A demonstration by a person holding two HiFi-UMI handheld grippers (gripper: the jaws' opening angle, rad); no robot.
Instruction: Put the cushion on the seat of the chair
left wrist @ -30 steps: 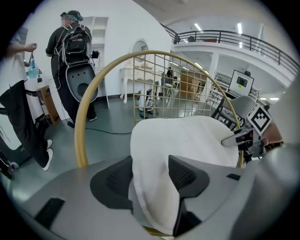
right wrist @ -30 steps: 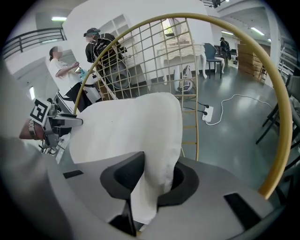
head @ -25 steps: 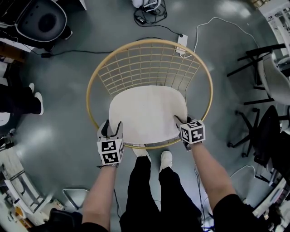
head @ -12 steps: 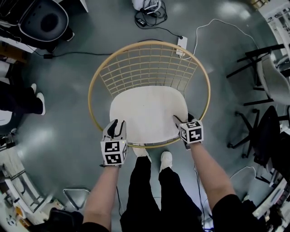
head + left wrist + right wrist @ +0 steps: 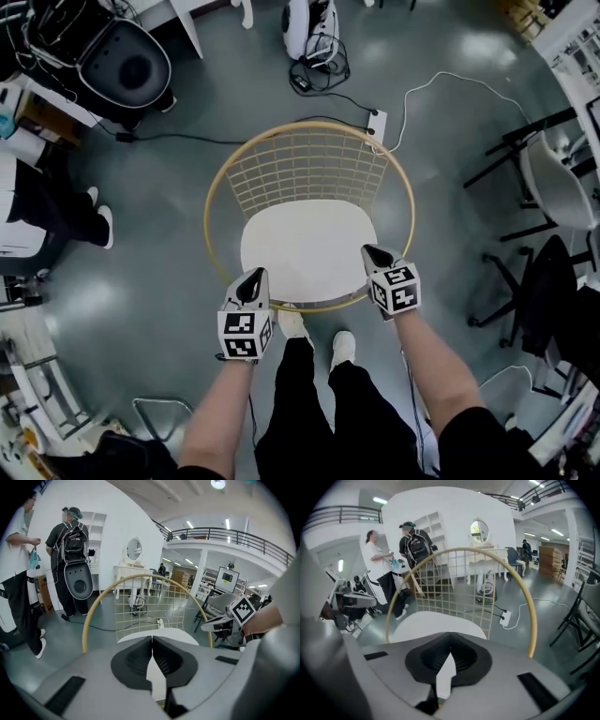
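The white cushion (image 5: 307, 248) lies flat on the seat of the round chair, inside its wooden hoop (image 5: 309, 125) and in front of the wire-grid back (image 5: 305, 169). My left gripper (image 5: 253, 279) hovers over the cushion's front left corner, jaws shut with nothing between them. My right gripper (image 5: 372, 253) hangs over the front right corner, also shut and empty. In the left gripper view the closed gripper (image 5: 152, 639) points at the cushion (image 5: 180, 634). In the right gripper view the closed gripper (image 5: 450, 635) stands above the cushion (image 5: 431, 620).
My own legs and shoes (image 5: 319, 337) stand just in front of the chair. A power strip with cable (image 5: 378, 122) lies behind it. People (image 5: 56, 206) stand at the left near a black shell seat (image 5: 127, 70). Office chairs (image 5: 553, 187) crowd the right.
Both grippers have lifted off the cushion's front corners and their jaws have closed empty. The cushion stays on the seat.
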